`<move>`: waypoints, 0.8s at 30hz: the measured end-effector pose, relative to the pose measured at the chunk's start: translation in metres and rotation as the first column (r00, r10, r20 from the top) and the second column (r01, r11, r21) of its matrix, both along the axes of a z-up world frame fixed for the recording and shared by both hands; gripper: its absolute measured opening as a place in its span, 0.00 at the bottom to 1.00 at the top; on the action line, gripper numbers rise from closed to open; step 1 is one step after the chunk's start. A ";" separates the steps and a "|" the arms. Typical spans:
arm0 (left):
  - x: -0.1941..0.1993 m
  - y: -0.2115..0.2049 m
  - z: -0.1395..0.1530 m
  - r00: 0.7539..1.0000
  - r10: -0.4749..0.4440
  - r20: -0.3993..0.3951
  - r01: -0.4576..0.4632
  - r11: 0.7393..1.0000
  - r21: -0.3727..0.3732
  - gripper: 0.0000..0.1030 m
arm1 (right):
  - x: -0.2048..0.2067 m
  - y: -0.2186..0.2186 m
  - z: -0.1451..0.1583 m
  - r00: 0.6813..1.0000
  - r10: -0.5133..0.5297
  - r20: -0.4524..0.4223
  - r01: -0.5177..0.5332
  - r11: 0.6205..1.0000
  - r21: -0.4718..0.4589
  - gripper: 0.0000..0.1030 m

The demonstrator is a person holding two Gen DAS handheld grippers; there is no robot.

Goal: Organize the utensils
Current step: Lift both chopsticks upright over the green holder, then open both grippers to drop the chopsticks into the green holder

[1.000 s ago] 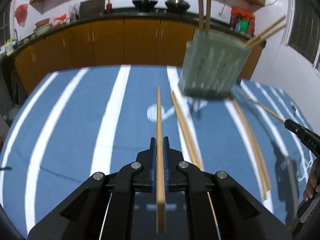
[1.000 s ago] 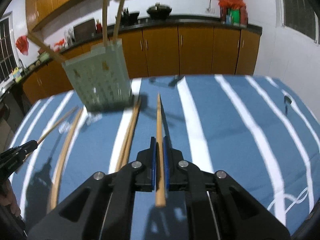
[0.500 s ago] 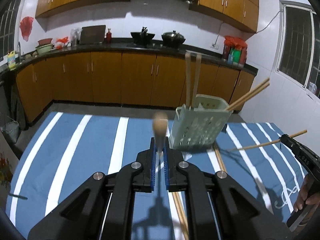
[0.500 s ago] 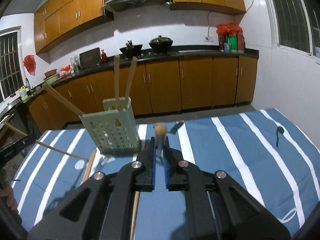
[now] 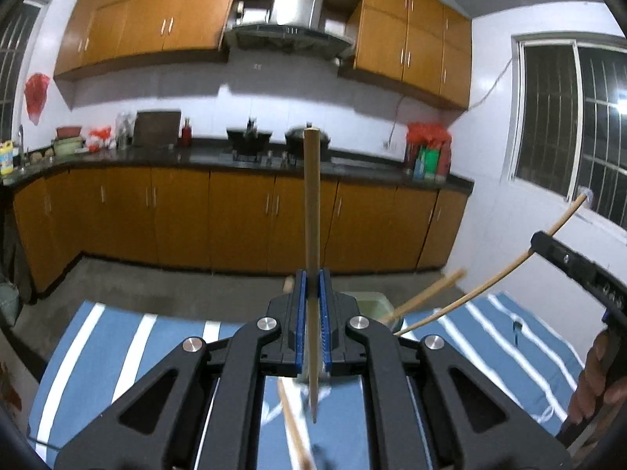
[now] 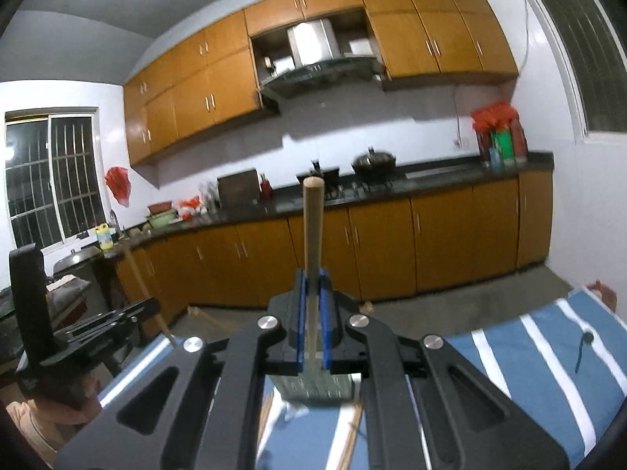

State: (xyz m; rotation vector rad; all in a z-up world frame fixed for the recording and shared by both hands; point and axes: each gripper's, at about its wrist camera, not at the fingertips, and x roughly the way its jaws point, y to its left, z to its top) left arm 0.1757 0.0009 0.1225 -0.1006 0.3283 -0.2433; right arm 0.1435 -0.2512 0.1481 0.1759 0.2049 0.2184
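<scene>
My left gripper (image 5: 312, 276) is shut on a wooden chopstick (image 5: 312, 196) that stands steeply upward between the blue pads. My right gripper (image 6: 312, 286) is likewise shut on a second chopstick (image 6: 312, 235), also pointing up. Both are lifted well above the table. The pale green utensil holder (image 6: 313, 389) sits below and is mostly hidden behind the jaws; its rim (image 5: 374, 299) shows in the left wrist view with chopsticks (image 5: 427, 290) leaning out of it. Each view catches the other tool at its edge: the right gripper (image 5: 539, 243) and the left gripper (image 6: 149, 307).
A blue cloth with white stripes (image 6: 548, 352) covers the table. Loose chopsticks (image 5: 294, 423) lie on it near the holder. A small dark object (image 6: 584, 348) lies at the cloth's right. Orange kitchen cabinets (image 5: 235, 219) and a dark counter run behind. A hand (image 5: 595, 380) holds the right tool.
Both grippers have risen and tipped upward with their chopsticks. The views swung from the tabletop to the kitchen wall, and the holder dropped beneath the jaws.
</scene>
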 end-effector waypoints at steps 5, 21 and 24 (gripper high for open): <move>0.021 -0.010 0.026 0.992 0.040 0.121 -0.033 0.998 -0.058 0.07 | 0.021 0.014 0.009 1.000 0.000 0.021 0.001 0.999 -0.038 0.08; 0.081 -0.033 -0.027 0.992 0.098 0.084 -0.091 0.992 -0.086 0.07 | 0.089 0.025 -0.029 0.992 -0.006 -0.123 -0.002 0.998 -0.066 0.08; 0.077 -0.028 -0.028 0.993 0.095 0.069 -0.089 0.992 -0.090 0.13 | 0.087 0.025 -0.032 0.992 -0.009 -0.124 0.002 0.998 -0.059 0.10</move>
